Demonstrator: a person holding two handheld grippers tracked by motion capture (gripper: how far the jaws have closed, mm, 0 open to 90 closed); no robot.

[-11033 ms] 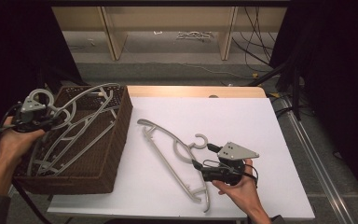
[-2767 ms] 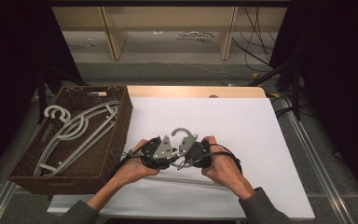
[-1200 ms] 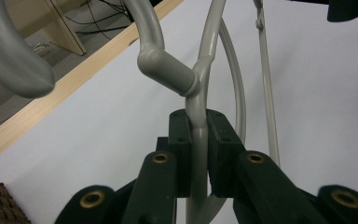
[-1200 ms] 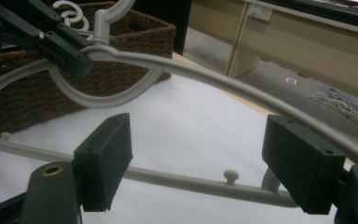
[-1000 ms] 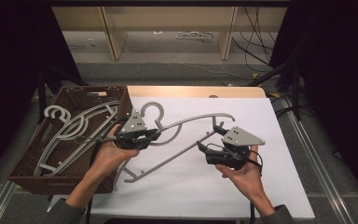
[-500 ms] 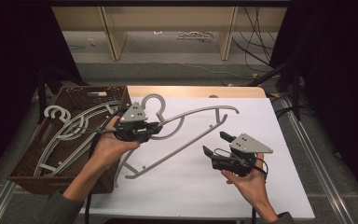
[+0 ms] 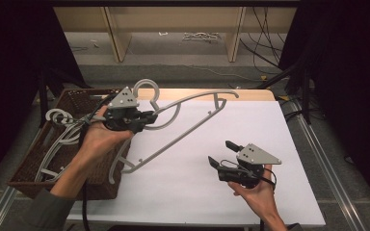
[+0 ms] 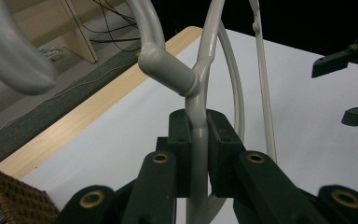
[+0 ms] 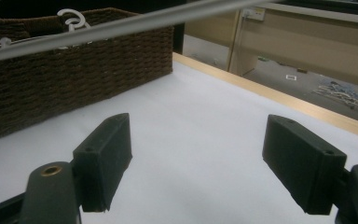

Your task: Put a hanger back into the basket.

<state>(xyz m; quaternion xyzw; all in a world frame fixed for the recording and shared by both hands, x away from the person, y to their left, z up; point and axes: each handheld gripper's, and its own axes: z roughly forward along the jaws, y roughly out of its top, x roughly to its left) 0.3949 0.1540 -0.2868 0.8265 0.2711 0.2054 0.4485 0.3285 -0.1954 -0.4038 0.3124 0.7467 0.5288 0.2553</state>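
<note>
My left gripper (image 7: 147,118) is shut on a grey plastic hanger (image 7: 197,97) and holds it in the air over the table's left side, beside the basket. In the left gripper view the hanger's stem (image 8: 196,140) is pinched between the two pads just below the hook, with my left gripper (image 8: 196,154) tight on it. My right gripper (image 7: 220,152) rests low over the front right of the table, open and holding nothing. In the right gripper view my right gripper (image 9: 196,154) shows wide-spread jaws over bare white table, with the hanger's bar (image 9: 121,25) crossing above.
A brown wicker basket (image 7: 72,103) stands at the table's left edge with more grey hangers (image 7: 60,130) in it. The white table top (image 7: 250,130) has a wooden strip along its far edge. Cables and shelving lie on the floor beyond.
The left hand has lifted the hanger higher and carried it left toward the basket. The right gripper has stayed open and has hardly moved.
</note>
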